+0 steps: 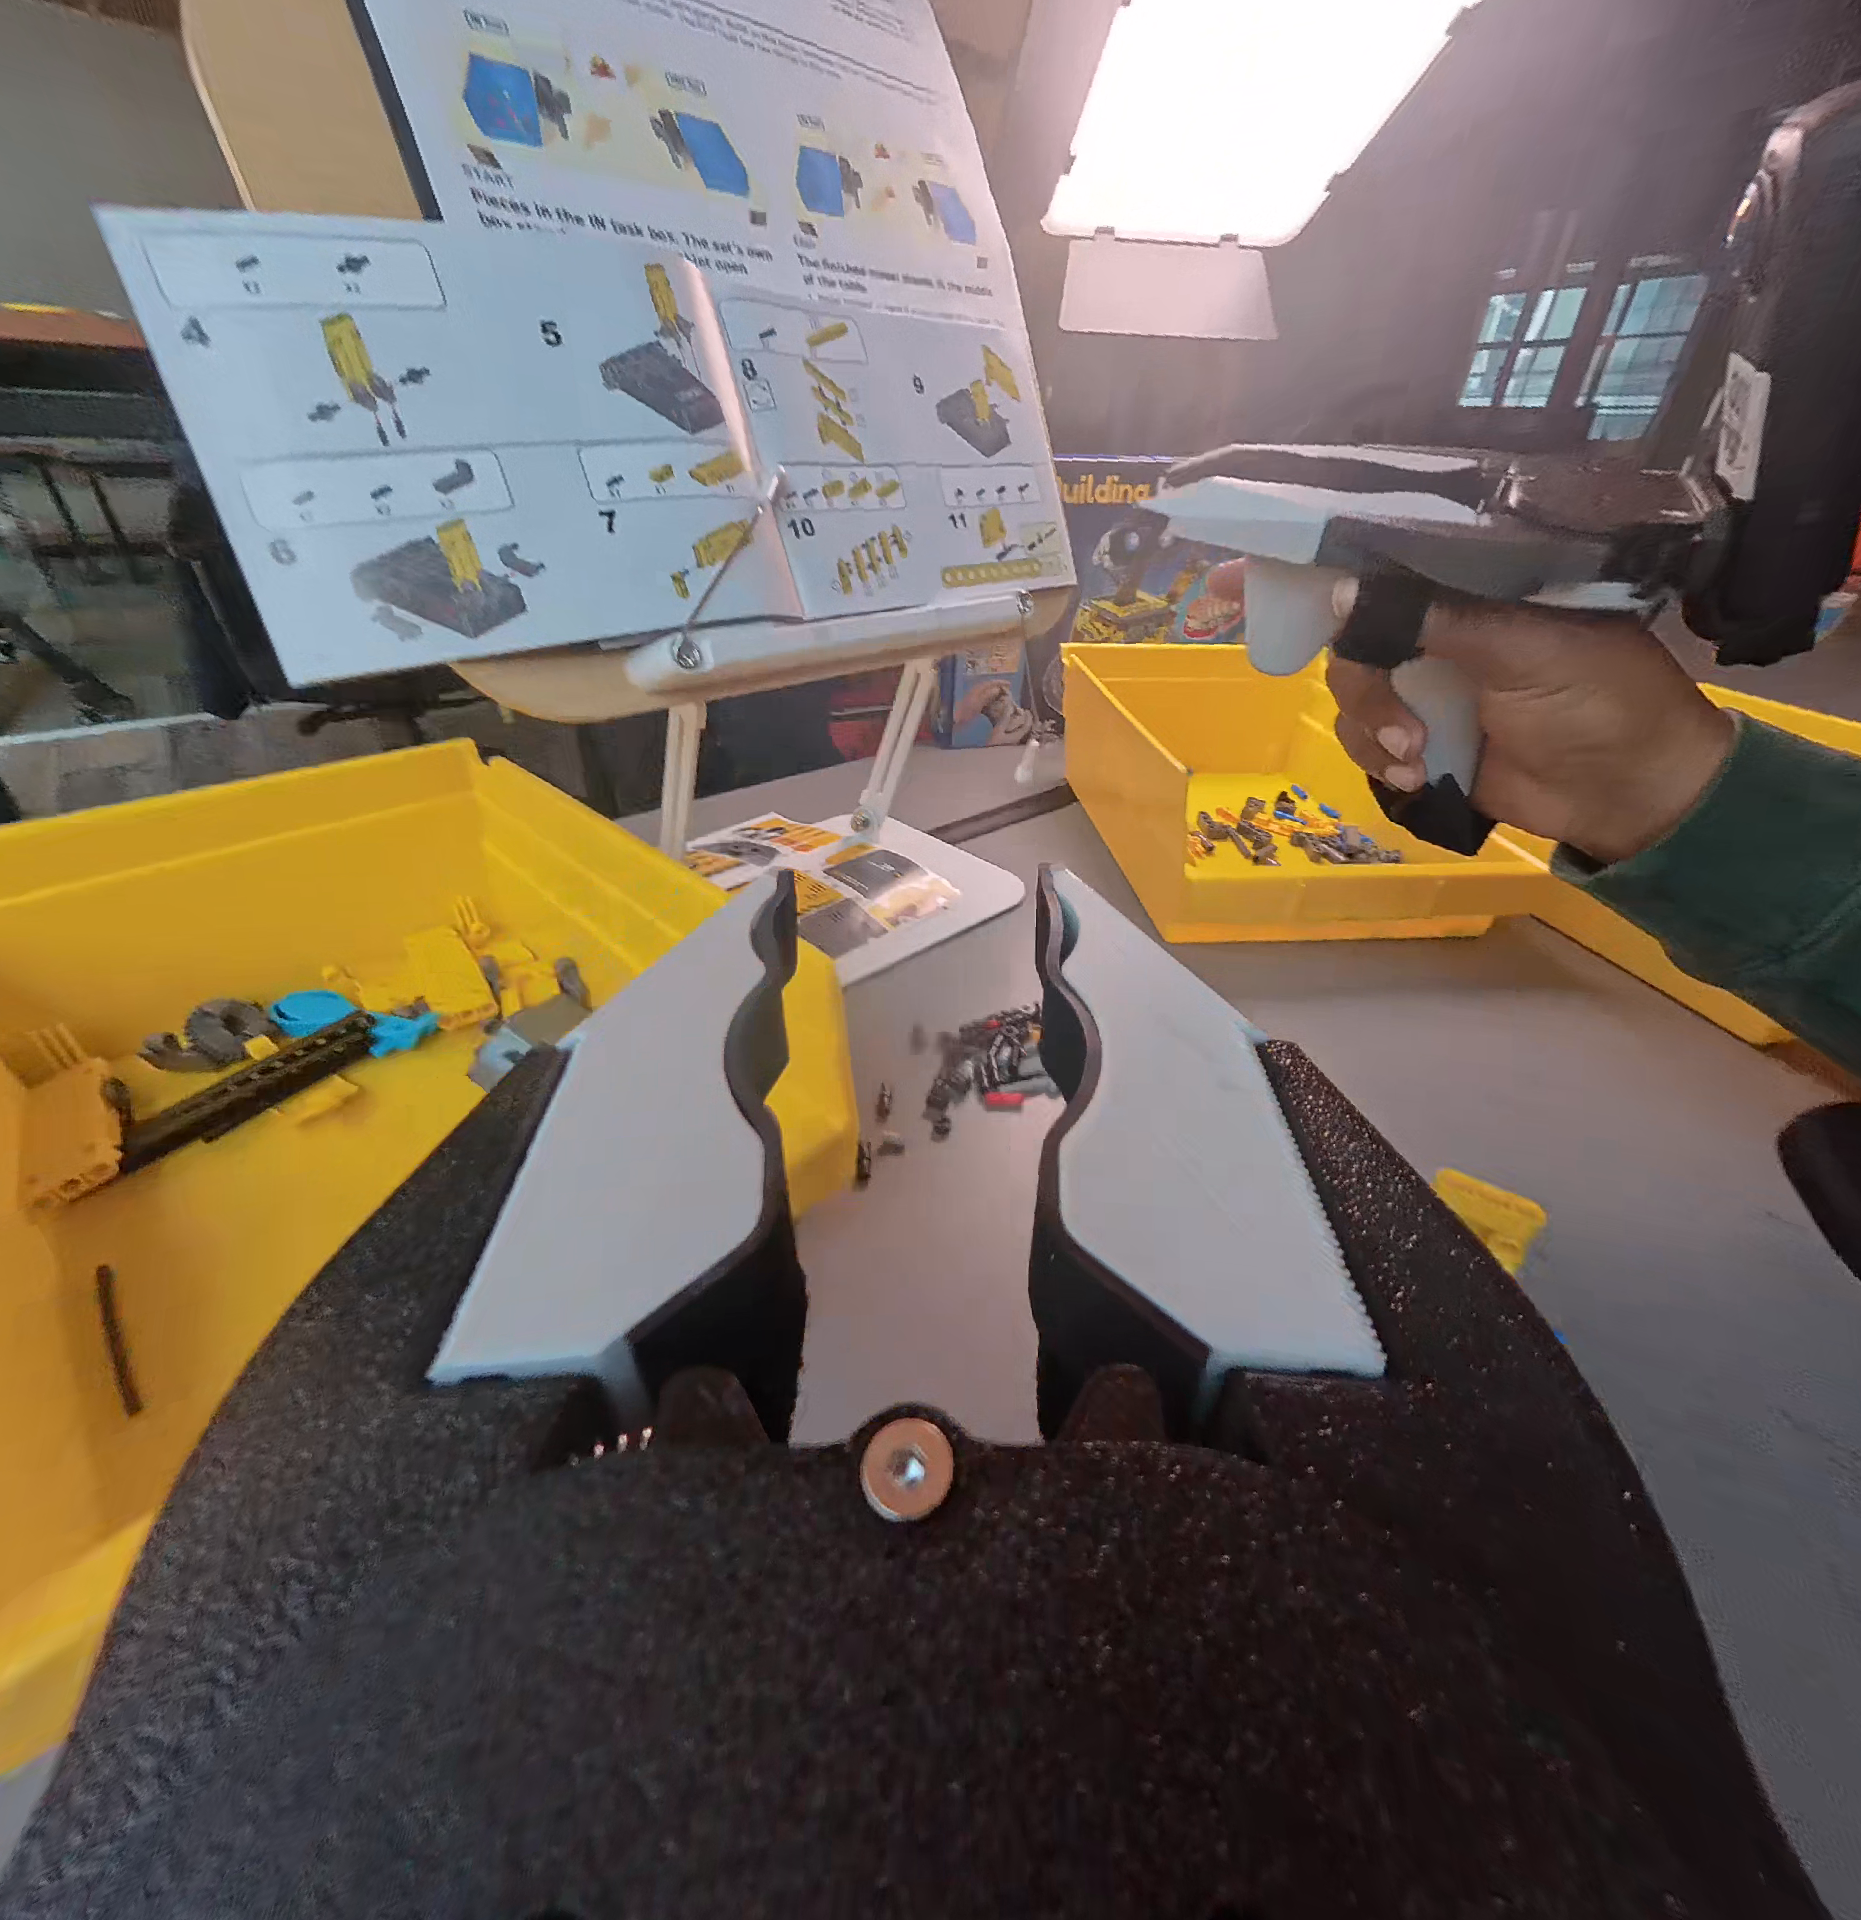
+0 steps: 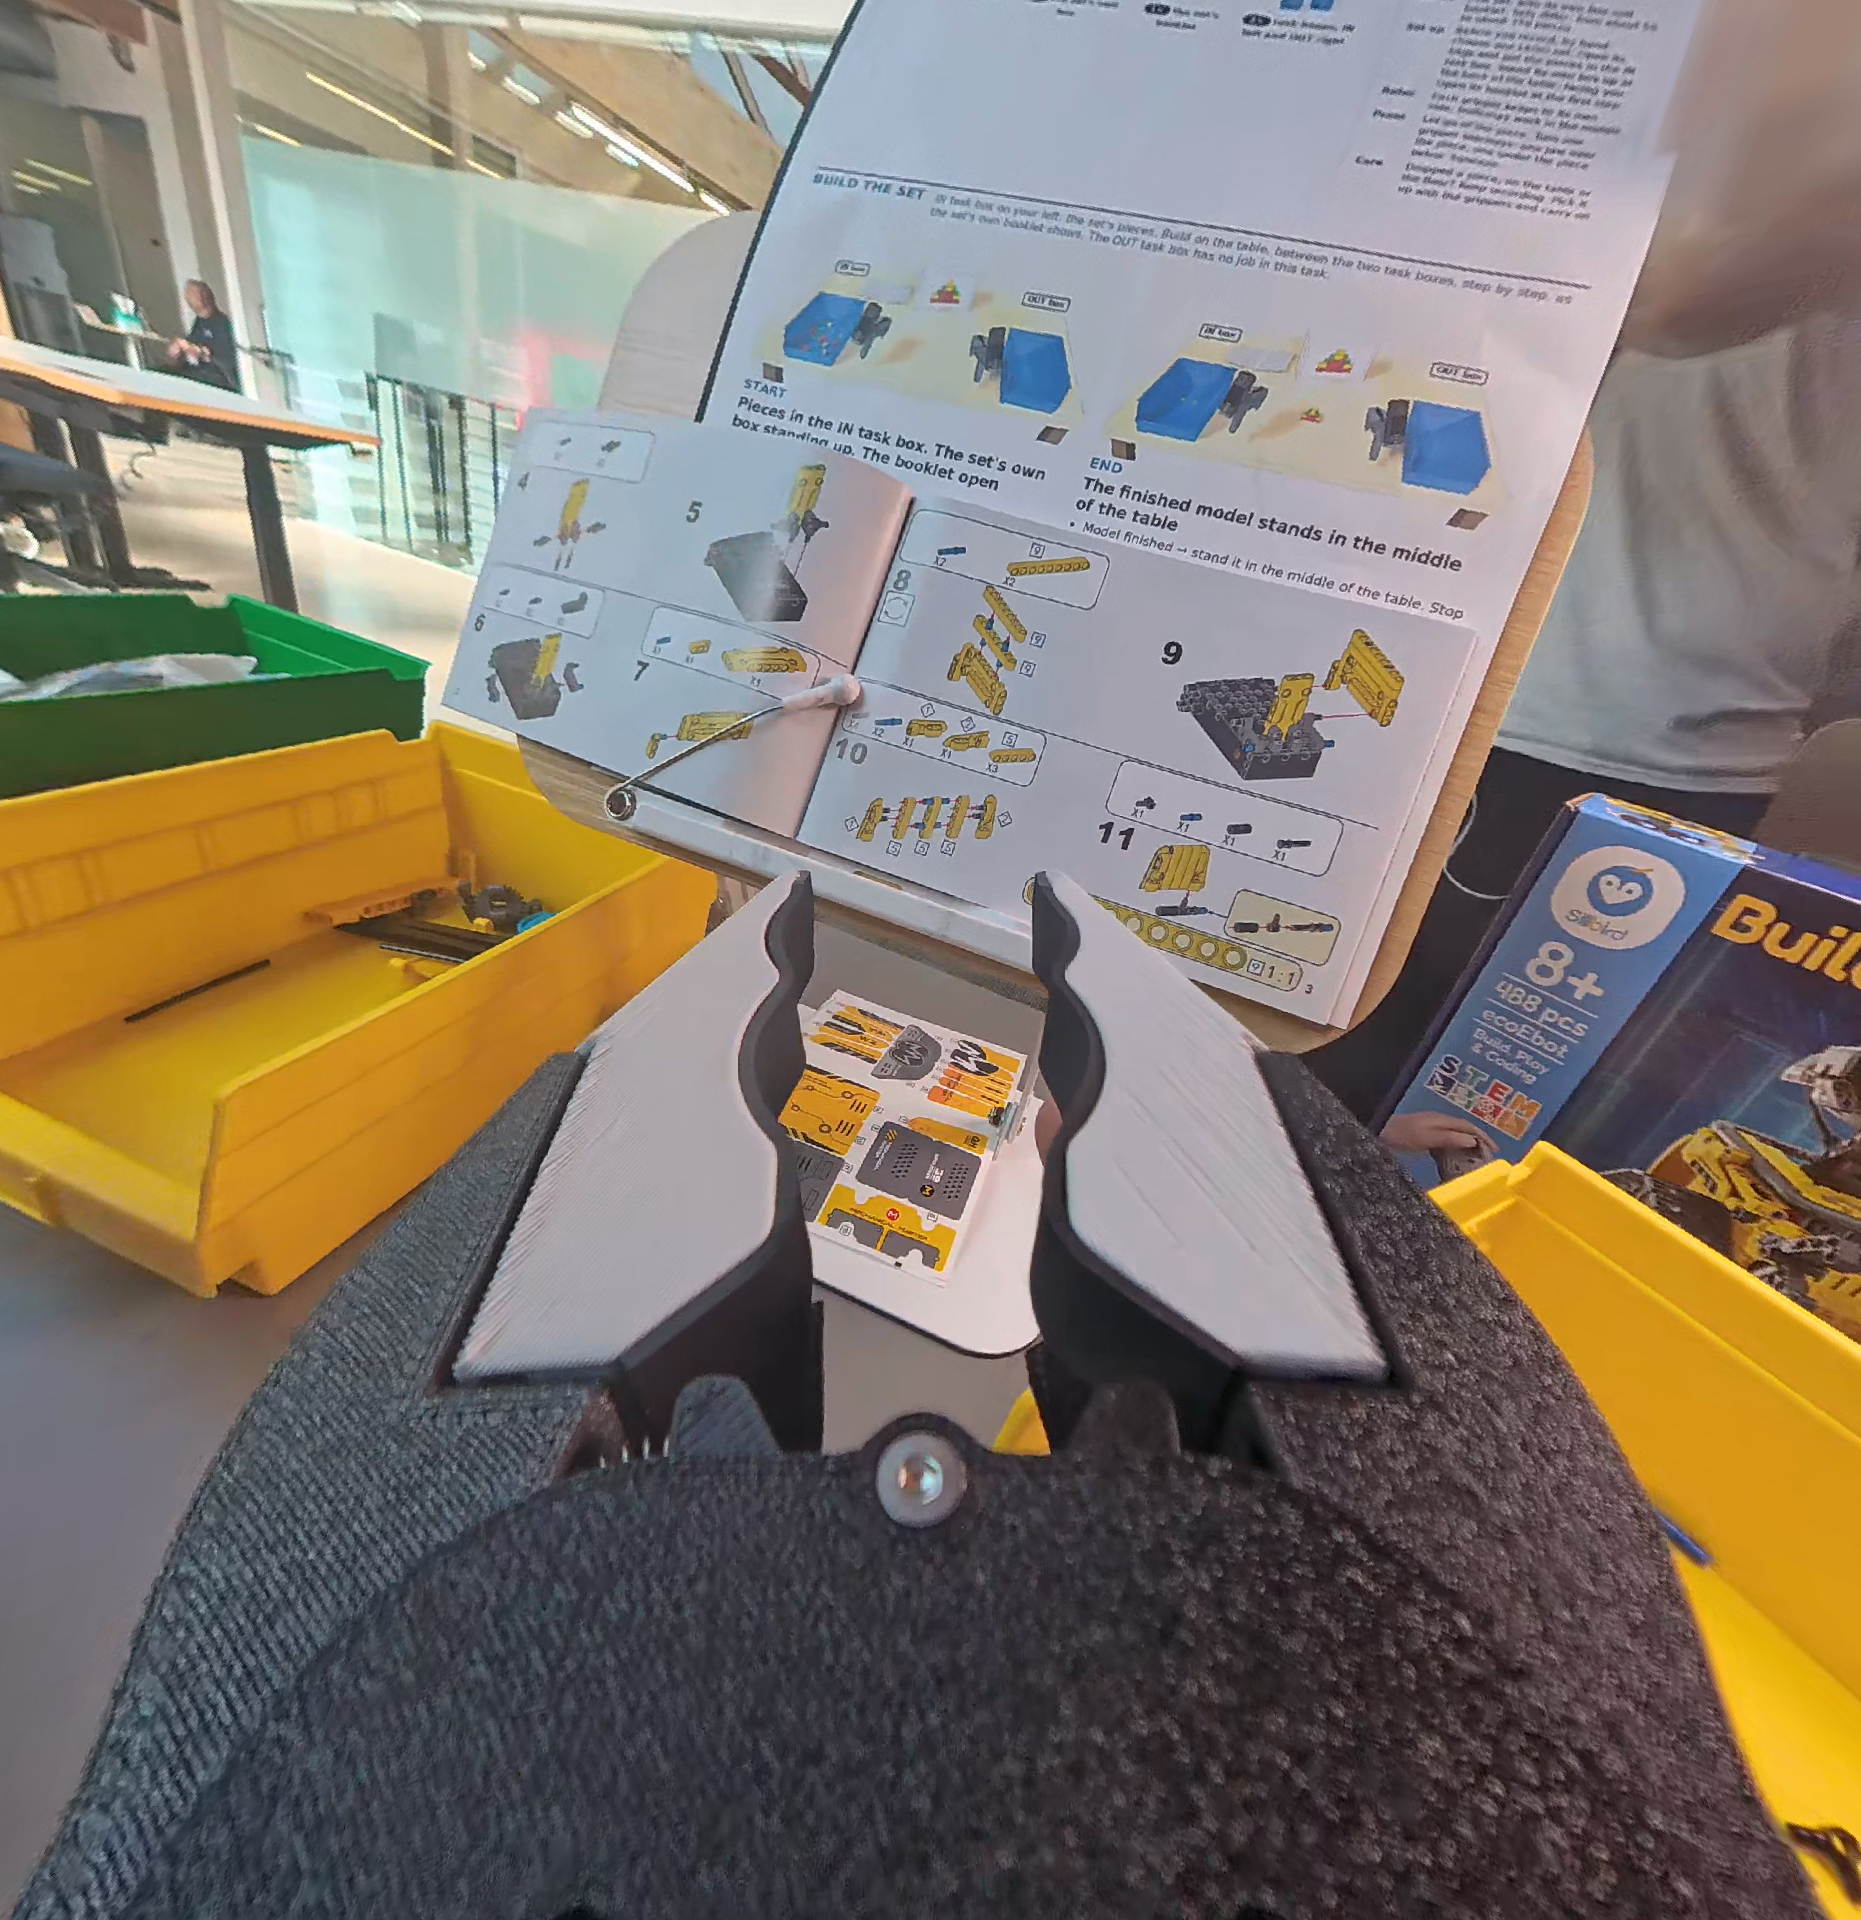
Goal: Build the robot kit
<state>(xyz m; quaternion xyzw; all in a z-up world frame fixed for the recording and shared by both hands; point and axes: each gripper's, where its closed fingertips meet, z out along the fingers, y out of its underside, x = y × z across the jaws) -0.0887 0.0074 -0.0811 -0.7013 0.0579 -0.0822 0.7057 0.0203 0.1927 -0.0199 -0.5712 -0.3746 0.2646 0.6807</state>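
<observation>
My left gripper (image 1: 915, 914) is open and empty, held above the grey table (image 1: 1425, 1091). Just beyond its fingers lies a small pile of dark building pieces (image 1: 983, 1055). A yellow bin (image 1: 282, 831) with yellow, black and blue pieces sits to its left. My right gripper (image 2: 921, 904) is open and empty, raised in front of an open instruction booklet (image 2: 1009, 707) on a stand. A sticker sheet (image 2: 900, 1132) lies on the stand's white base between its fingers. The right gripper also shows in the left wrist view (image 1: 1180, 499), held by a hand above a second yellow bin (image 1: 1269, 914).
A blue set box (image 2: 1653, 1039) stands at the right behind a yellow bin (image 2: 1674, 1351). A green bin (image 2: 199, 665) sits behind the left yellow bin (image 2: 230, 1122). A loose yellow piece (image 1: 1492, 1216) lies on the table at the right. A person stands behind the stand. There is about 25 cm between the tips of the two grippers.
</observation>
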